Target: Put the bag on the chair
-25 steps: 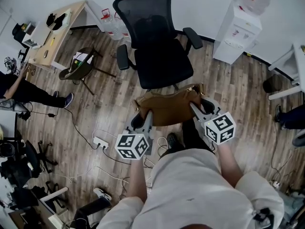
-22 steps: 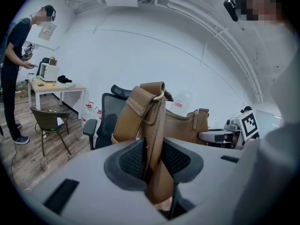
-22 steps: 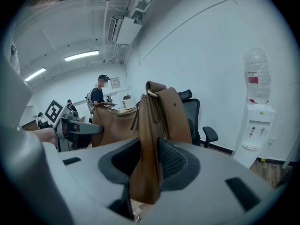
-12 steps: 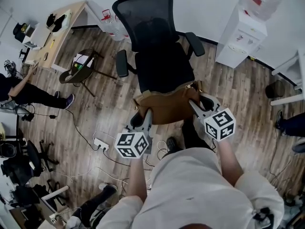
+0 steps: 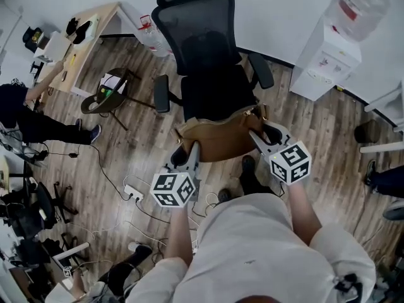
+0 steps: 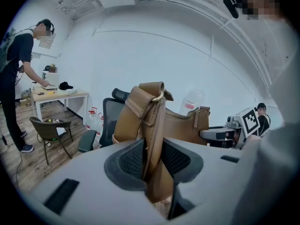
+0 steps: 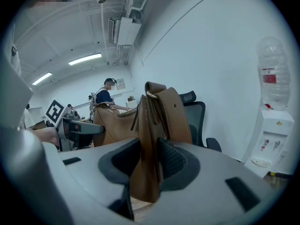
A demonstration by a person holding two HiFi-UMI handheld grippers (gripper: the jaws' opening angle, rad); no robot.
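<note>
A brown leather bag [image 5: 221,139] hangs in the air between my two grippers, its far side over the front edge of the black office chair's seat [image 5: 216,92]. My left gripper [image 5: 187,153] is shut on the bag's left end, where the strap [image 6: 151,125] runs between the pads. My right gripper [image 5: 257,137] is shut on the bag's right end [image 7: 157,118]. The chair's mesh back [image 5: 196,27] faces me. In the left gripper view the chair [image 6: 108,118] stands just behind the bag; in the right gripper view the chair [image 7: 197,114] shows past it.
A white water dispenser [image 5: 331,55] stands right of the chair against the wall. A small brown chair [image 5: 106,95] and a wooden desk [image 5: 76,40] are at the left, with a person [image 5: 22,109] beside them. A power strip [image 5: 132,191] and cables lie on the wood floor.
Both grippers have carried the bag forward toward the chair. The bag's far side now overlaps the seat's front edge, where before it hung short of it.
</note>
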